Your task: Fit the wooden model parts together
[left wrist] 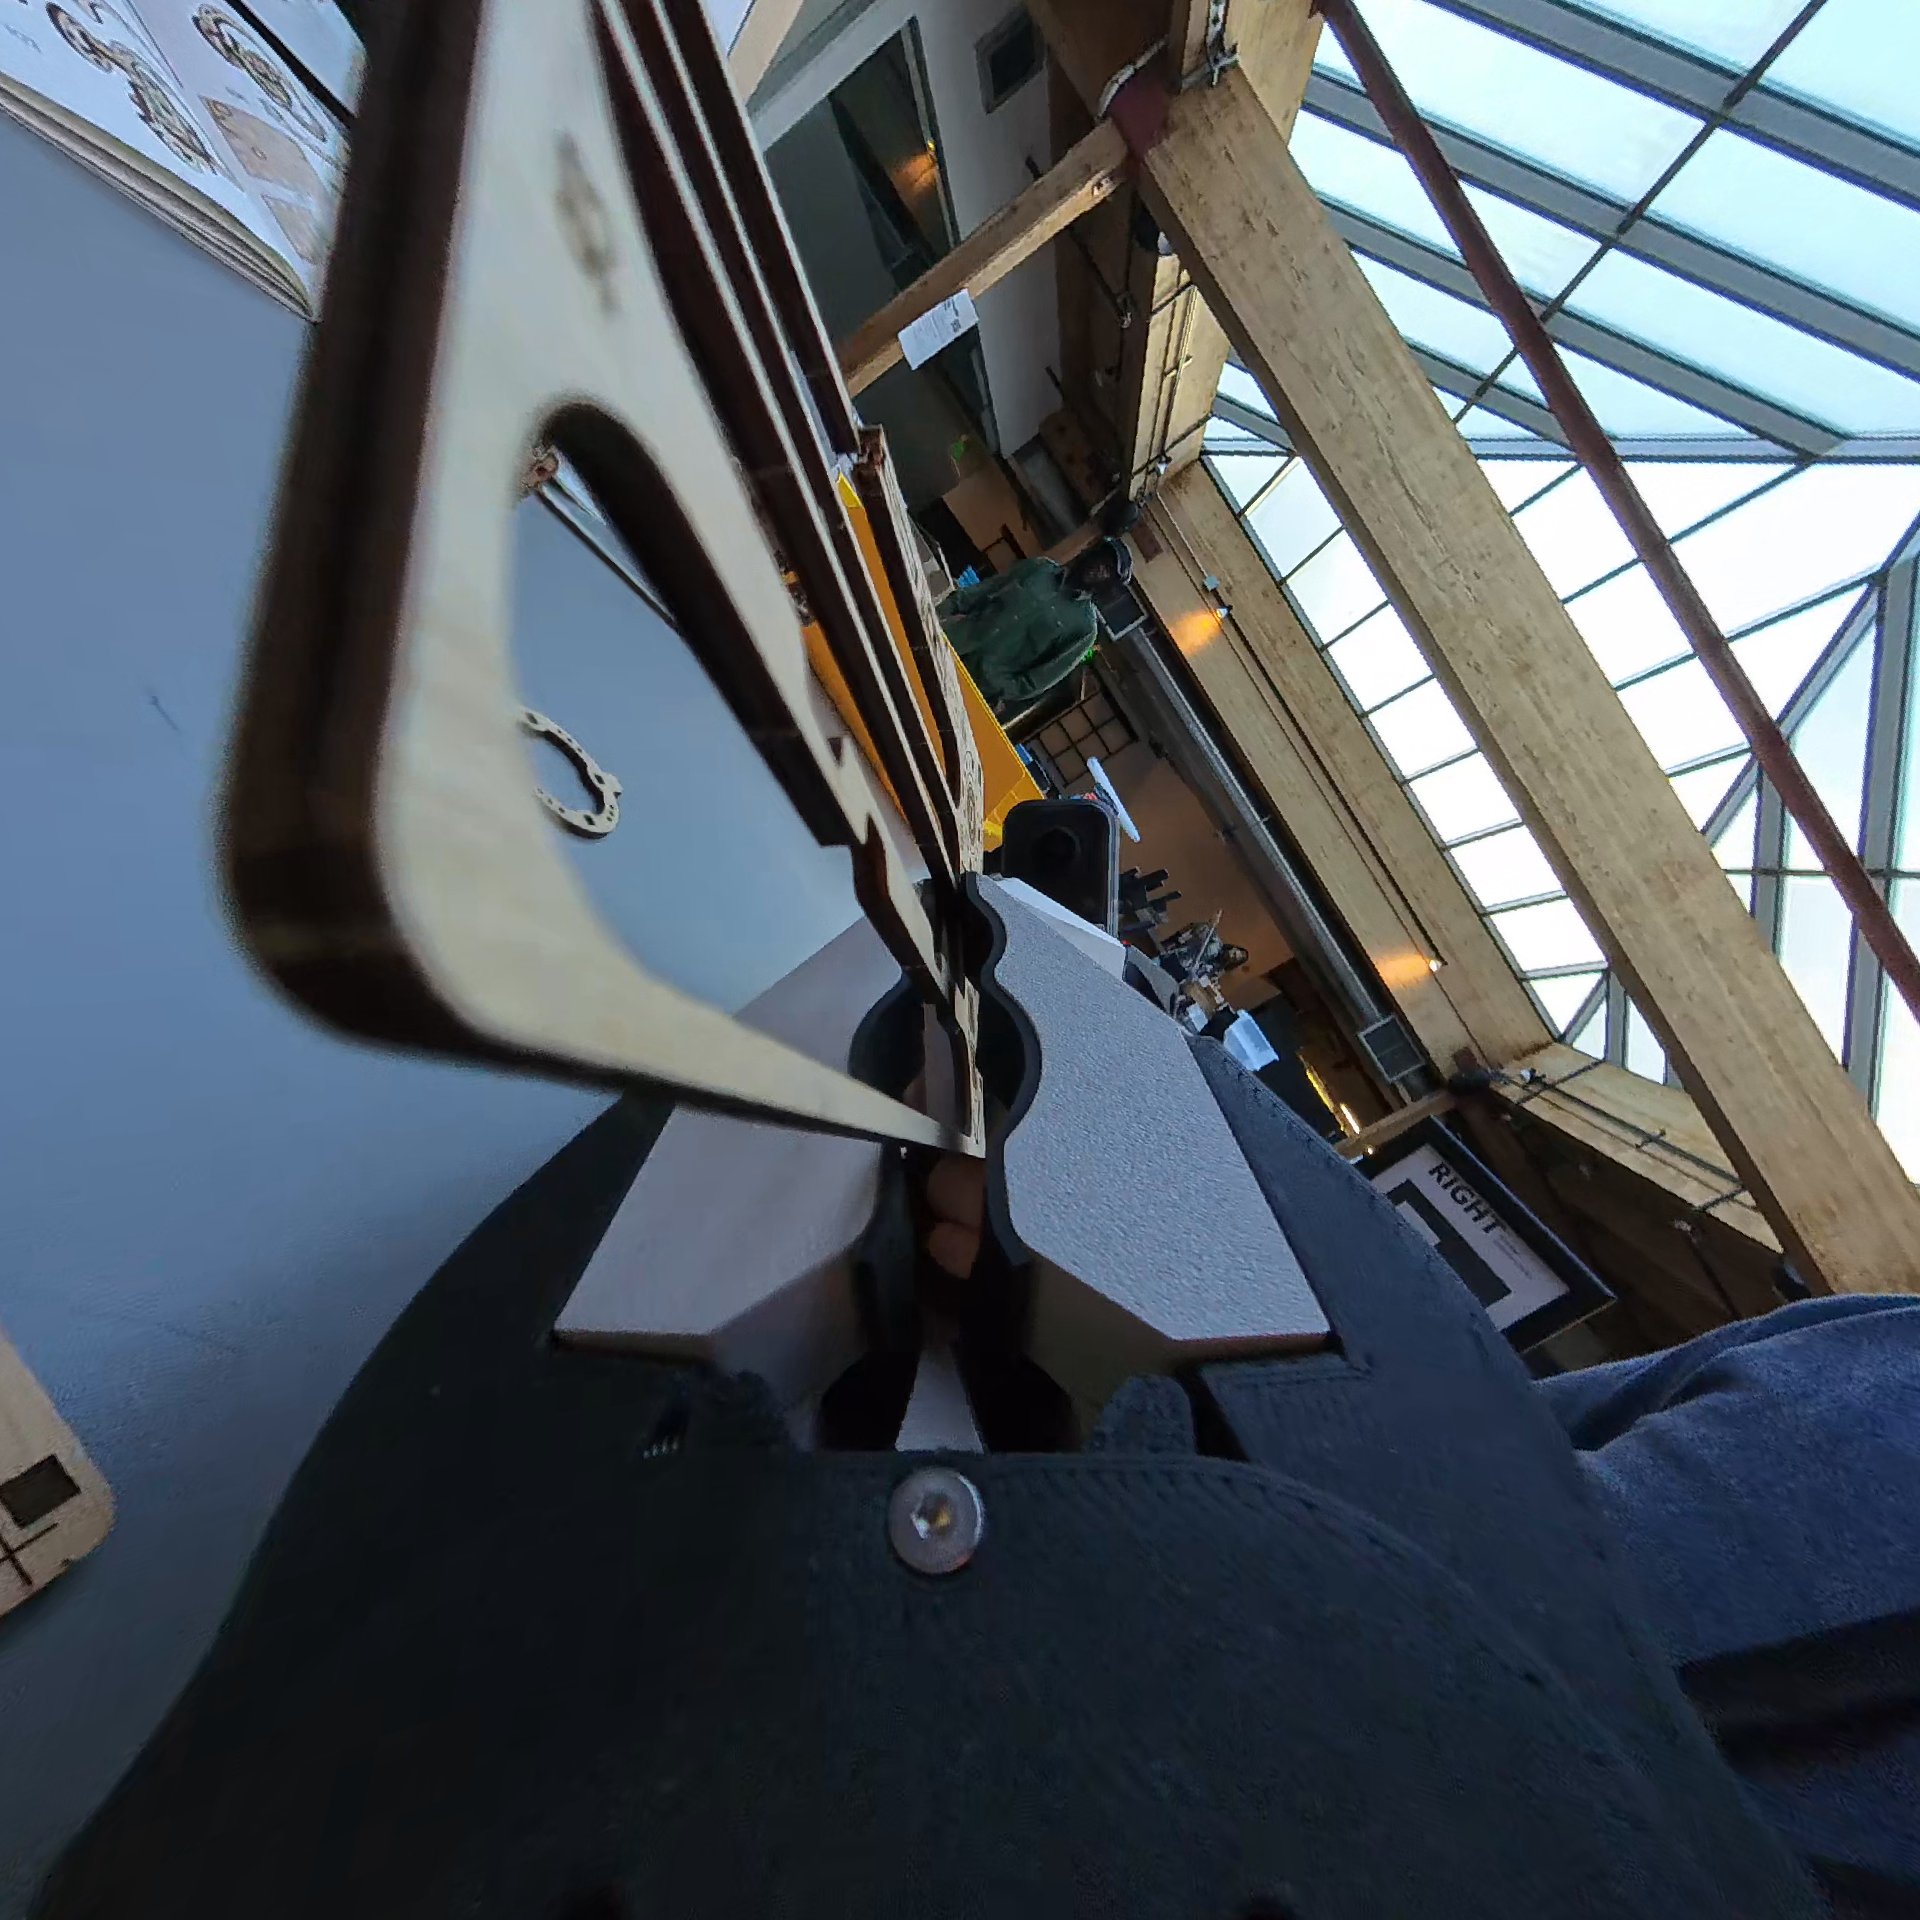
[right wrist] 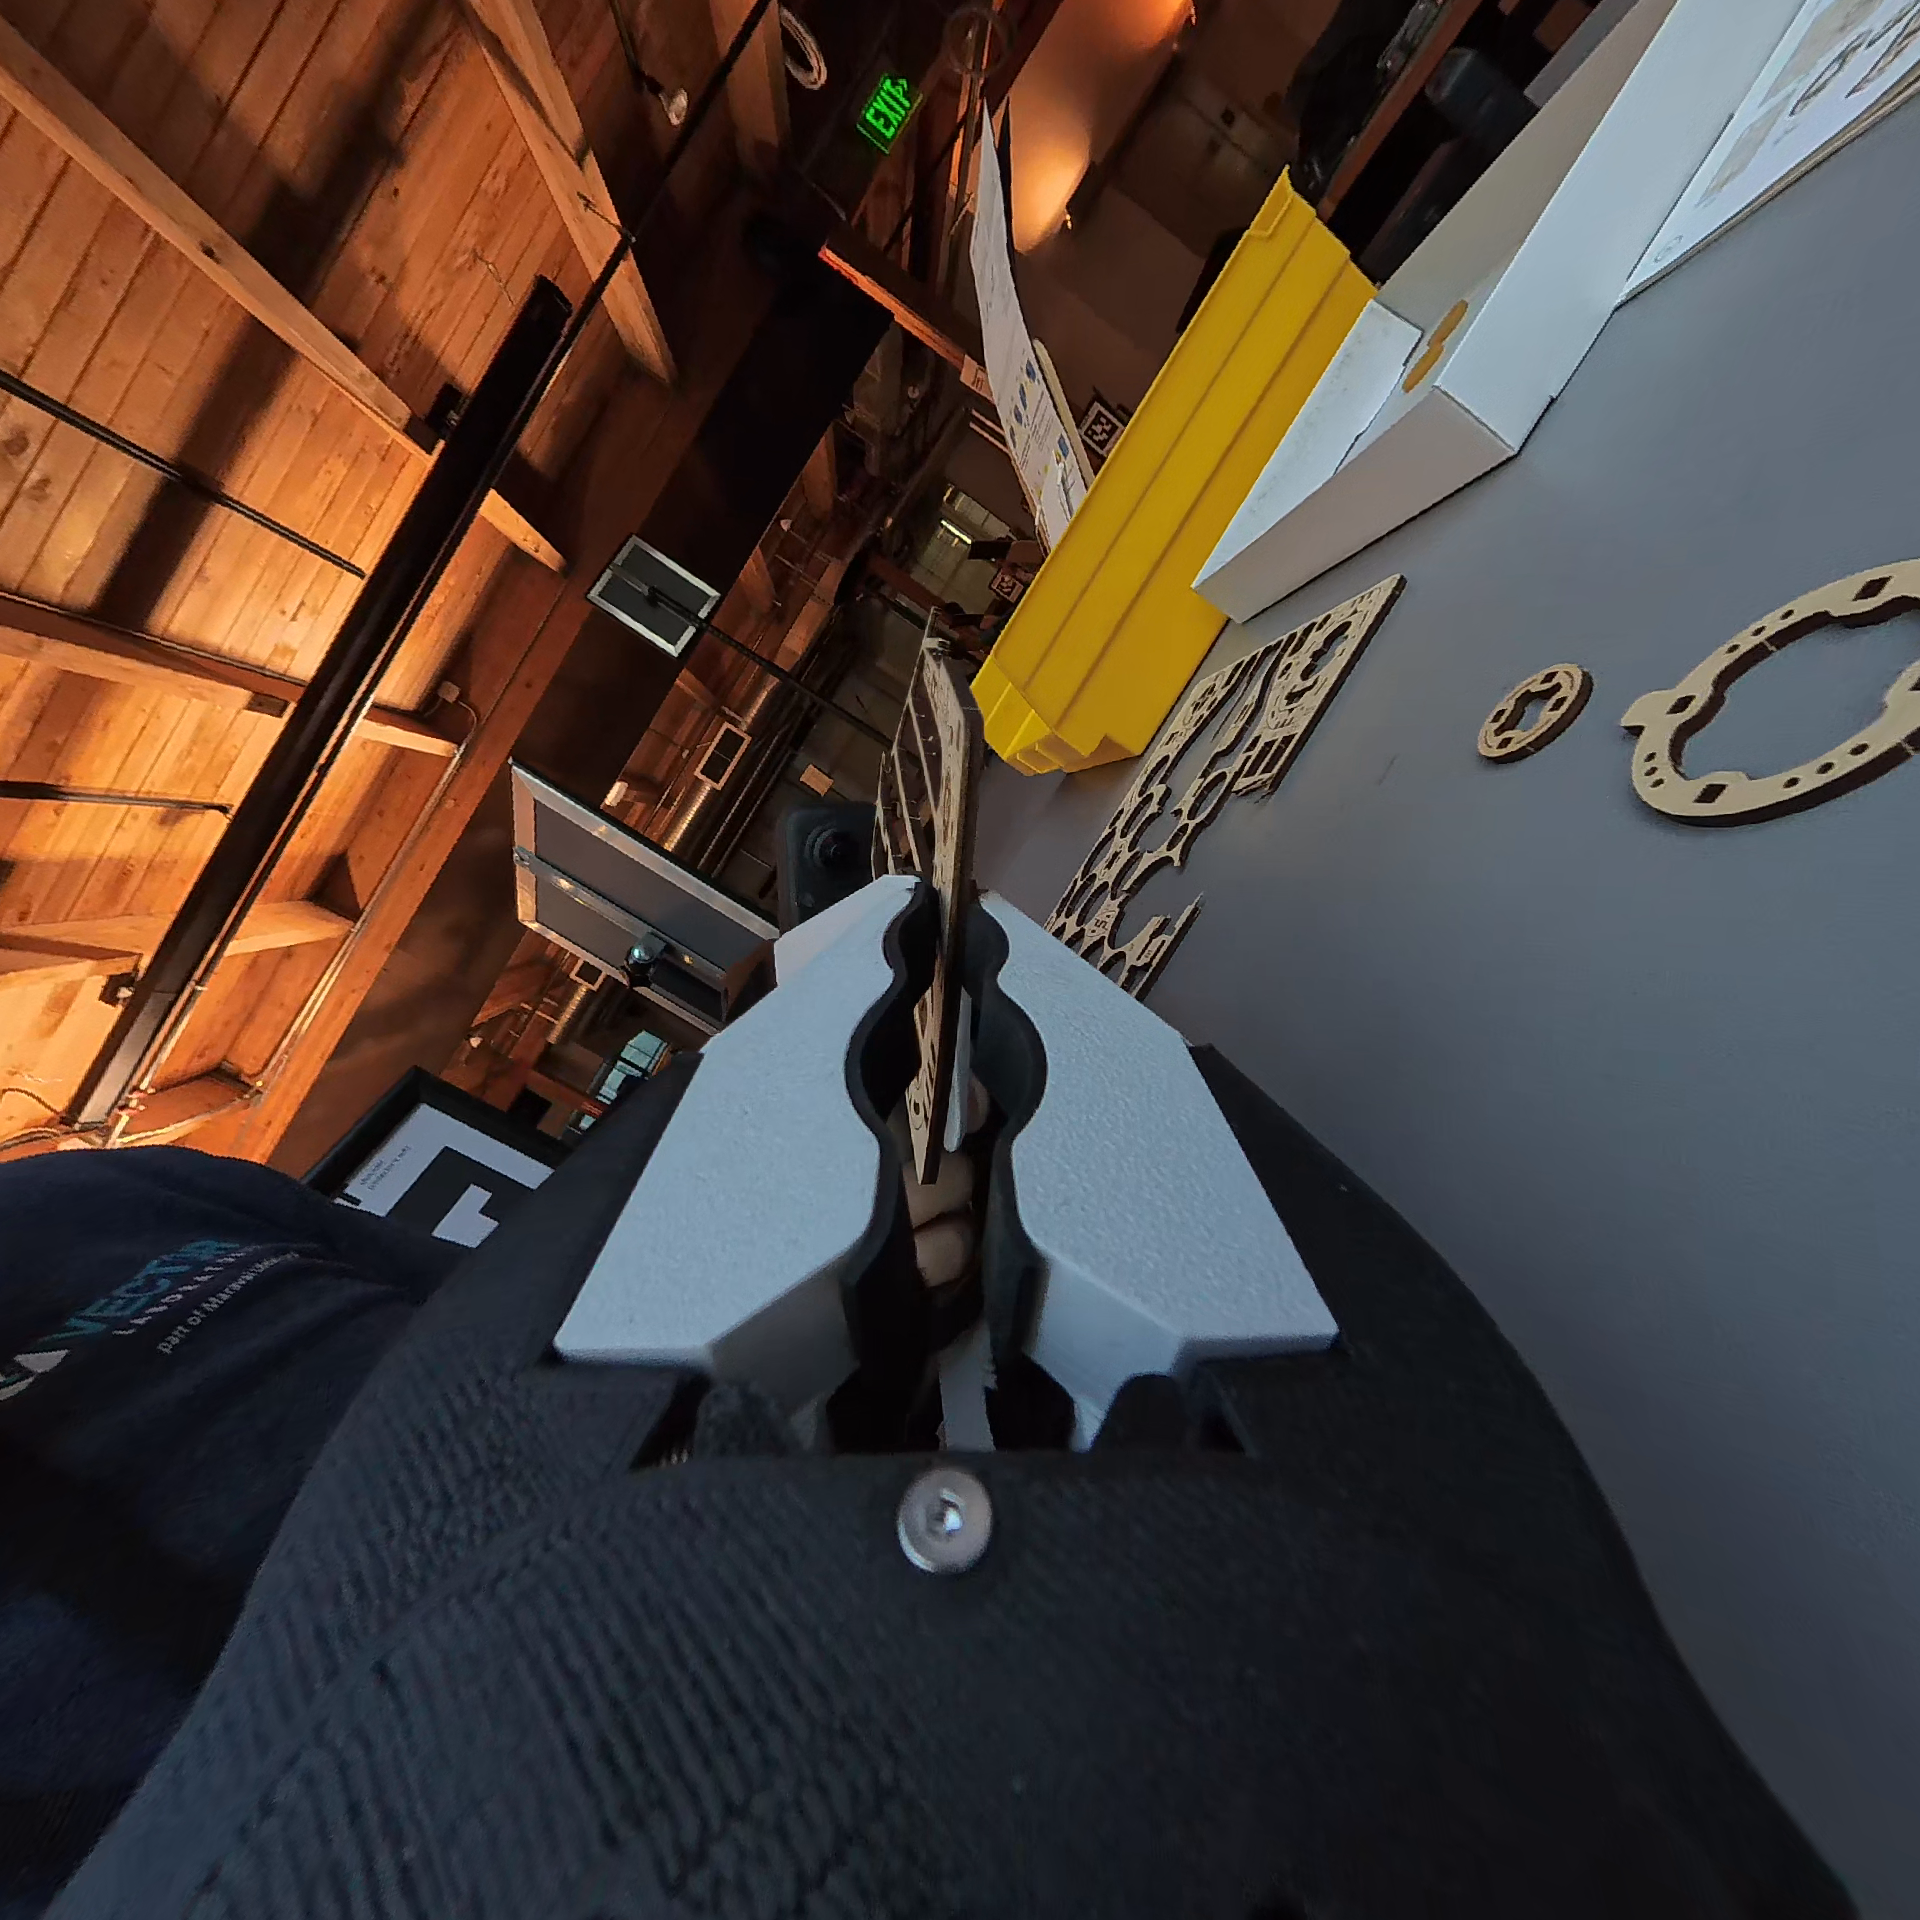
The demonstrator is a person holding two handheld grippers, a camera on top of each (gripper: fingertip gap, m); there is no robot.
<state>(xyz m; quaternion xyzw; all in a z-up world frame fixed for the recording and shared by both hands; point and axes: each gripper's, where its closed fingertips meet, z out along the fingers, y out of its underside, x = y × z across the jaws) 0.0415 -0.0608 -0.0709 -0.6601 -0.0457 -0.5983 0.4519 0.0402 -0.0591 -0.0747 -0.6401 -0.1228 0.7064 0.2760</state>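
Observation:
In the left wrist view my left gripper (left wrist: 961,935) is shut on the edge of a stack of laser-cut wooden sheets (left wrist: 447,623) held up off the grey table (left wrist: 125,831). The nearest sheet has a large punched-out opening. In the right wrist view my right gripper (right wrist: 951,920) is shut on a thin wooden sheet (right wrist: 948,821) seen edge-on. A black camera shows just beyond the sheets in each view (left wrist: 1060,852) (right wrist: 821,842). A large wooden ring (right wrist: 1787,707) and a small wooden ring (right wrist: 1536,712) lie flat on the table; the small one also shows through the opening (left wrist: 571,774).
A punched-out wooden sheet (right wrist: 1195,790) lies on the table (right wrist: 1558,1039) beside a yellow bin (right wrist: 1164,520) and a white box (right wrist: 1455,364). An open instruction booklet (left wrist: 208,135) lies at the far side. Another wooden piece (left wrist: 42,1496) sits at the left edge. Less than 4 cm separates the two grippers' tips. Left tips and right tips are each some 12 cm from the wooden piece (left wrist: 42,1496).

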